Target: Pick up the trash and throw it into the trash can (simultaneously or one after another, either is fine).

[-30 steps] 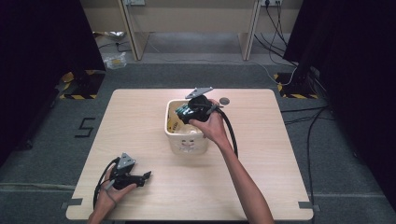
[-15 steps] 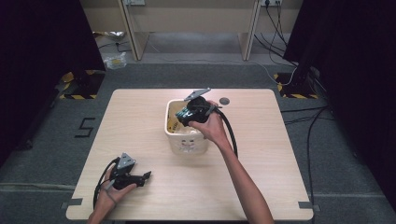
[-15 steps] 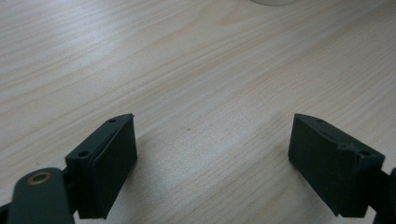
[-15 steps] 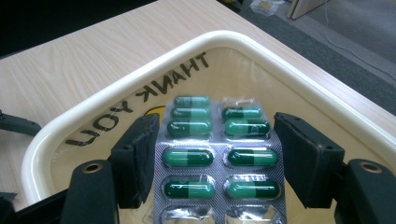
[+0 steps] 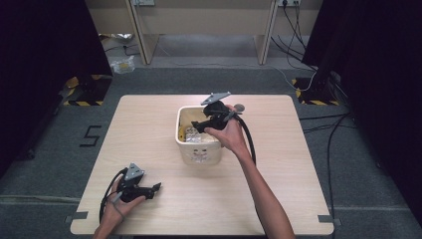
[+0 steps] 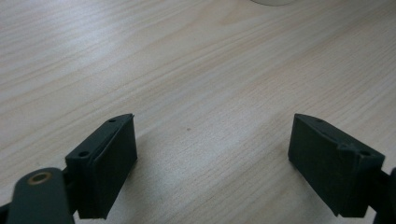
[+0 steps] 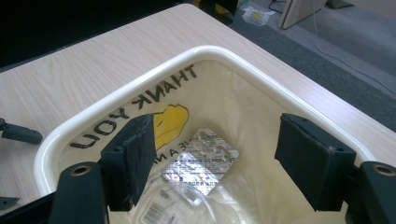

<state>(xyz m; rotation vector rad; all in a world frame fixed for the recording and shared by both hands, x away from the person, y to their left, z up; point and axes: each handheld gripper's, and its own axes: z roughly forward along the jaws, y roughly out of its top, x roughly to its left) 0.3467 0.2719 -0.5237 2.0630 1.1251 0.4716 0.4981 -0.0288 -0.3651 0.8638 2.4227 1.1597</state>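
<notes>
A cream bin [image 5: 199, 149] lined with a "THANK YOU" plastic bag [image 7: 154, 98] stands in the middle of the table. Inside lie a silver blister pack [image 7: 201, 161] and a clear plastic wrapper [image 7: 180, 205]. My right gripper [image 5: 199, 125] hangs over the bin's mouth, tilted down into it, and stands open [image 7: 215, 161] with nothing between its jaws. My left gripper [image 5: 155, 188] rests low on the table near the front left corner. It is open [image 6: 212, 163] over bare wood.
A small round grey object [image 5: 239, 107] lies on the table just behind the bin. The wooden table [image 5: 298, 149] stands on grey carpet. Cables trail on the floor at the right [image 5: 328, 129]. A desk stands at the back [image 5: 199, 20].
My right gripper has shifted slightly over the bin and tipped further into it. The left gripper has stayed in place.
</notes>
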